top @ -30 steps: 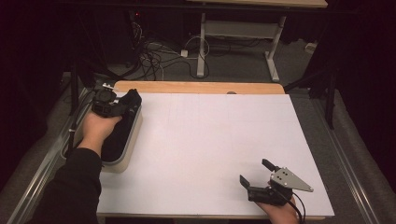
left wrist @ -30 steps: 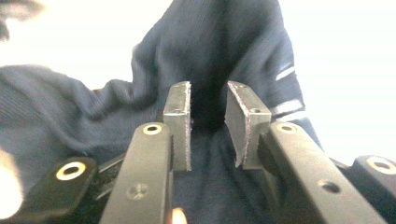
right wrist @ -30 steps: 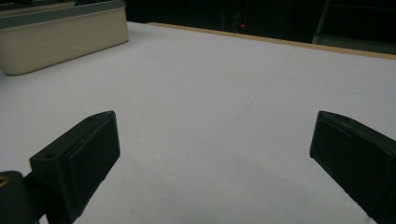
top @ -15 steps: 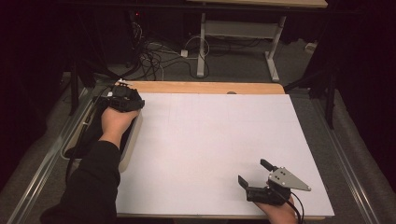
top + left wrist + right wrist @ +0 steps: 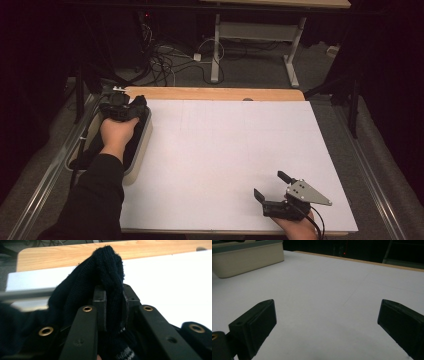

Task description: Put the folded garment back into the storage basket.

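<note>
From the high view, I saw my left claw [image 5: 121, 106] down at the far end of the cream bin [image 5: 142, 145] that stood on the left edge of the white surface [image 5: 235, 160]. My hand and the black body of the claw covered most of the bin's inside, so I could make out only dark cloth [image 5: 136, 109] bunched around the tip, and the jaws themselves were lost against it. My right claw [image 5: 272, 187] rested near the front right corner of the surface, its jaws standing wide apart with nothing between them, well apart from the bin. My sleeve was cut off by the bottom edge.

In the left gripper view, the dark knitted cloth [image 5: 105, 277] stood up between the two jaws, which had just been closing and now pressed on a fold of it from both sides. The cloth rose above the jaw tips and spilled off to the left, where it went blurred and dark; a bit of white patterning showed low at the bottom edge, too cut off for me to read. Behind it lay the white surface and a wooden strip [image 5: 62, 255].

In the right gripper view, my right claw [image 5: 327, 320] held its pads far apart over bare white surface [image 5: 324, 285]. The bin [image 5: 247, 257] sat at top left, its top cut off by the frame.
</note>
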`<state>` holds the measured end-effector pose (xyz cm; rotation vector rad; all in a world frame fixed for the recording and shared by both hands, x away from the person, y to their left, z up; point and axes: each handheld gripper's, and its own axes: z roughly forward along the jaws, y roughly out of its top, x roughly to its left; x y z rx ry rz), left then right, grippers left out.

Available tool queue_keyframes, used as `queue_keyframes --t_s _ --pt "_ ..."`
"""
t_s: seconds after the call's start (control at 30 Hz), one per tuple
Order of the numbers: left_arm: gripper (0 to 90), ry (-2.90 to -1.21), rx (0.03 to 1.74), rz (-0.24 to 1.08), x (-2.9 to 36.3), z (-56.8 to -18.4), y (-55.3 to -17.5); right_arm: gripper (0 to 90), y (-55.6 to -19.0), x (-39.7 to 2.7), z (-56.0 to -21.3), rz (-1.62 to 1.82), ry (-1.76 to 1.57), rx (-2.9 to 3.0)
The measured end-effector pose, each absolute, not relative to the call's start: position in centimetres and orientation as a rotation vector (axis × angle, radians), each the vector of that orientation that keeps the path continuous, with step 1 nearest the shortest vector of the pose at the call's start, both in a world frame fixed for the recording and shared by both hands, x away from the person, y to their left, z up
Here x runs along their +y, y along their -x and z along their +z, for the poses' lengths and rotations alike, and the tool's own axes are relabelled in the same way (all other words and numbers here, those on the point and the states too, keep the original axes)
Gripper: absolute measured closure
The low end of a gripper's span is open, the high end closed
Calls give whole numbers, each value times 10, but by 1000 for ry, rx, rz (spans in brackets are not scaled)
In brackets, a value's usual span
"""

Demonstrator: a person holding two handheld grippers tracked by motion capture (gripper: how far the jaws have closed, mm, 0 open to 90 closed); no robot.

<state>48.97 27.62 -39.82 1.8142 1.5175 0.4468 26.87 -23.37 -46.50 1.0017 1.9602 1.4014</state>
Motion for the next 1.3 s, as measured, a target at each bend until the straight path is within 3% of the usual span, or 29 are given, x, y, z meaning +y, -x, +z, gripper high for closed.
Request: queue_keyframes --t_s 0.27,0.57,0.63,0.77,0.9,1.0,1.07,1.2,1.3 --pt "754 -1905 1587 365 284 -418 -482 31 -268 -230 -464 1403 -992 1963" --pt "739 -1910 1586 392 280 -421 -484 30 -269 -228 -464 1407 -989 1968" --pt "694 -1923 1578 406 278 -419 -484 31 -269 -228 -464 1406 -987 1971" --pt "481 -1910 1569 359 284 -405 -483 31 -269 -229 -463 1411 -986 1966" --pt "409 -1933 1521 409 290 -386 -472 31 -269 -229 -463 1411 -984 1966" --pt "408 -1958 1512 449 299 -374 -461 32 -268 -228 -462 1411 -979 1965" --pt "459 -1969 1519 470 304 -372 -456 32 -267 -227 -462 1410 -974 1966" --pt "850 -2064 1597 510 307 -384 -453 32 -267 -226 -460 1415 -967 1963" --pt "873 -2125 1631 438 305 -397 -457 32 -267 -225 -460 1414 -964 1965"
